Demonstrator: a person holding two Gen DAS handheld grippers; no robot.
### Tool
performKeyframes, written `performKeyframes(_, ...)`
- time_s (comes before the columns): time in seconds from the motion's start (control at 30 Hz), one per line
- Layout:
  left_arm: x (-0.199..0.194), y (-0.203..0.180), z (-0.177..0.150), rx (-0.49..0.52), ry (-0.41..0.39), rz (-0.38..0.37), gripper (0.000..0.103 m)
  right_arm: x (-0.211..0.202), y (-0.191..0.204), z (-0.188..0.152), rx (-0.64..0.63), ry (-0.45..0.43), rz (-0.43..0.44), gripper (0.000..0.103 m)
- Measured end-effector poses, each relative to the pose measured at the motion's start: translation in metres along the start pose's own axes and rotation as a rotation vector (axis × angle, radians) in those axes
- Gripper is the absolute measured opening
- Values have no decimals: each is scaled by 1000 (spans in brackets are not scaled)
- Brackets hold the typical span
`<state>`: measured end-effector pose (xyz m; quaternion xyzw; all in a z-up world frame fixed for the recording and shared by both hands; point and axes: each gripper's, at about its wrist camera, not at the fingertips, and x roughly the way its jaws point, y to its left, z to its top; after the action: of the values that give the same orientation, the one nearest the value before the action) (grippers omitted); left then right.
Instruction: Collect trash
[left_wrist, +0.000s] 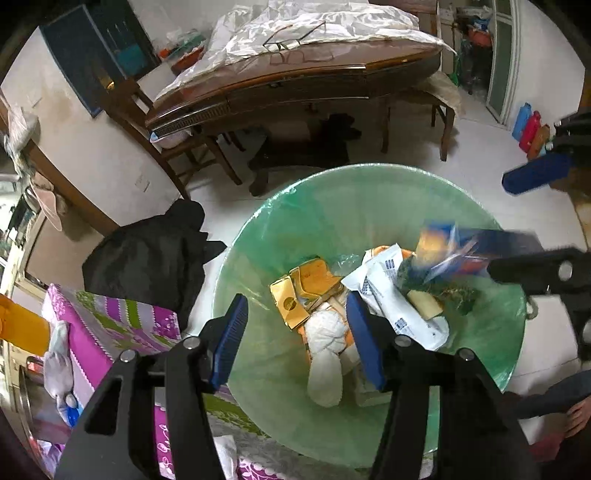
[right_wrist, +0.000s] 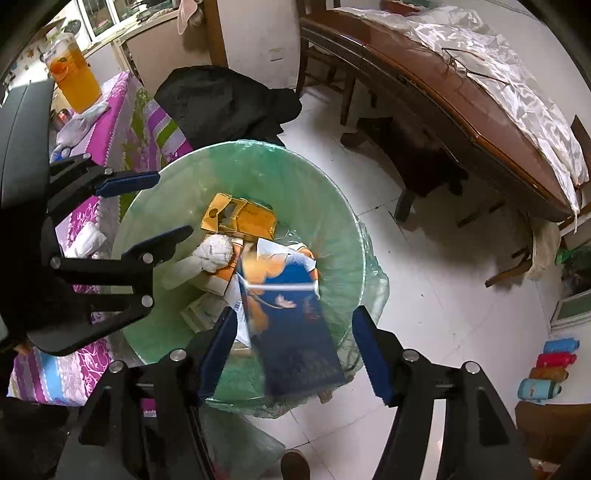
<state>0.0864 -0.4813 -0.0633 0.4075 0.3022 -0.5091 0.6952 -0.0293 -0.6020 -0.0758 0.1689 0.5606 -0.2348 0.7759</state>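
Right now, as we read it:

Risk, blue carton: we see the blue carton (right_wrist: 295, 325), blurred, over the near rim of the trash bin (right_wrist: 332, 206). Its lower end reaches past the rim toward the floor (right_wrist: 424, 295), so we judge it could catch the edge and tip out instead of dropping in.

Risk, liner: the green bag liner (left_wrist: 332, 206) looks thin and loosely draped; a corner of the carton or a finger dragging on it might pull it off the rim or tear it.

Risk, crowding: both tools hang over the same opening, close together, so we think a hasty pull-back could knock them against each other or the bin.

Right hand-held gripper (right_wrist: 293, 350): spread wide, pads well apart on either side of the carton; we cannot see either pad pressing it, so it appears to grip nothing.

Left hand-held gripper (left_wrist: 295, 343): also spread wide, above the bin, with nothing between its fingers and touching none of the rubbish.

Trash already in: gold boxes (left_wrist: 303, 291), a white wrapper (left_wrist: 388, 291) and a white cloth bundle (left_wrist: 325, 354) lie at the bottom of the bin.

Bin position: on the floor, just beside the purple-covered surface (right_wrist: 122, 122).
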Motion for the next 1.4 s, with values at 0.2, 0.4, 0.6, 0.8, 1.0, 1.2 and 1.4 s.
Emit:
performKeyframes(0.2, 2, 7, -3, -21, 6, 3, 53, -2, -4, 2, 20, -22, 21, 64)
performKeyframes(0.4, 3, 15, -8, -50, -2, 14, 53, -1, -6, 3, 32, -34, 15, 63)
performKeyframes(0.6, -3, 19, -16, -81, -25, 39, 53, -5, -7, -2, 67, -76, 6, 63)
performKeyframes(0.8, -20, 25, -29, -120, -69, 91, 53, -18, -2, -20, 132, -176, 7, 63)
performKeyframes(1.0, -55, 30, -44, -201, -176, 143, 56, -51, 3, -49, 241, -394, -16, 80)
performKeyframes(1.2, -84, 27, -61, -248, -268, 149, 68, -92, 12, -94, 362, -681, -177, 94)
performKeyframes(1.4, -110, 21, -71, -267, -381, 145, 89, -105, 35, -119, 353, -793, -241, 98)
